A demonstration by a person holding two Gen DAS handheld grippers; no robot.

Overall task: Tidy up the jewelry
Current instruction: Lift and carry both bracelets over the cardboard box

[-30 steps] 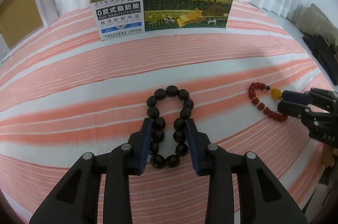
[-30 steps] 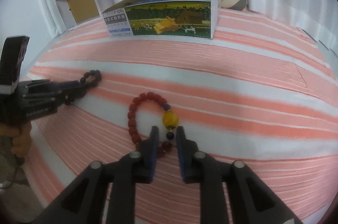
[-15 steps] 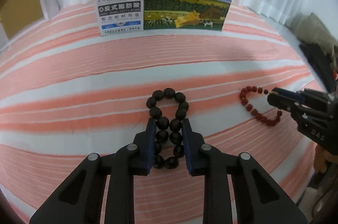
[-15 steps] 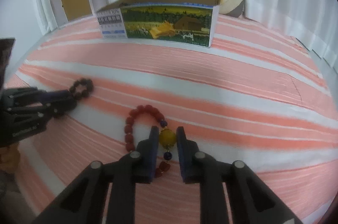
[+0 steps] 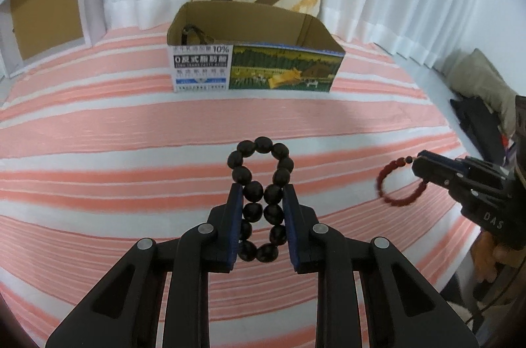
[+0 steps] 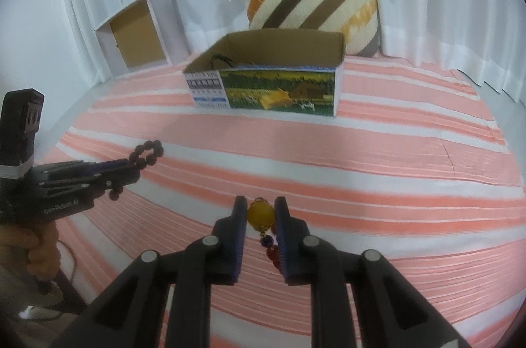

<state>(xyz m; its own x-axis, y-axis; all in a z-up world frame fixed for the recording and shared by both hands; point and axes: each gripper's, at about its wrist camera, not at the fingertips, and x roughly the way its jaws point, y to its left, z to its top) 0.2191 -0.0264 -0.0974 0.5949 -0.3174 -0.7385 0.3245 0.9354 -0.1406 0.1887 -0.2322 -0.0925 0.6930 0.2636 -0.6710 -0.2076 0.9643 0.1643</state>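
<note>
Meanwhile, the left gripper pinched the black bead bracelet across its middle, jaws narrowed on both strands so the loop hung clear of the striped bed at lower centre. The right gripper clamped the yellow bead of the red bracelet, which dangled below. Both seemed bound for the open carton at upper centre, where a dark item, too small to identify, already lay.
</note>
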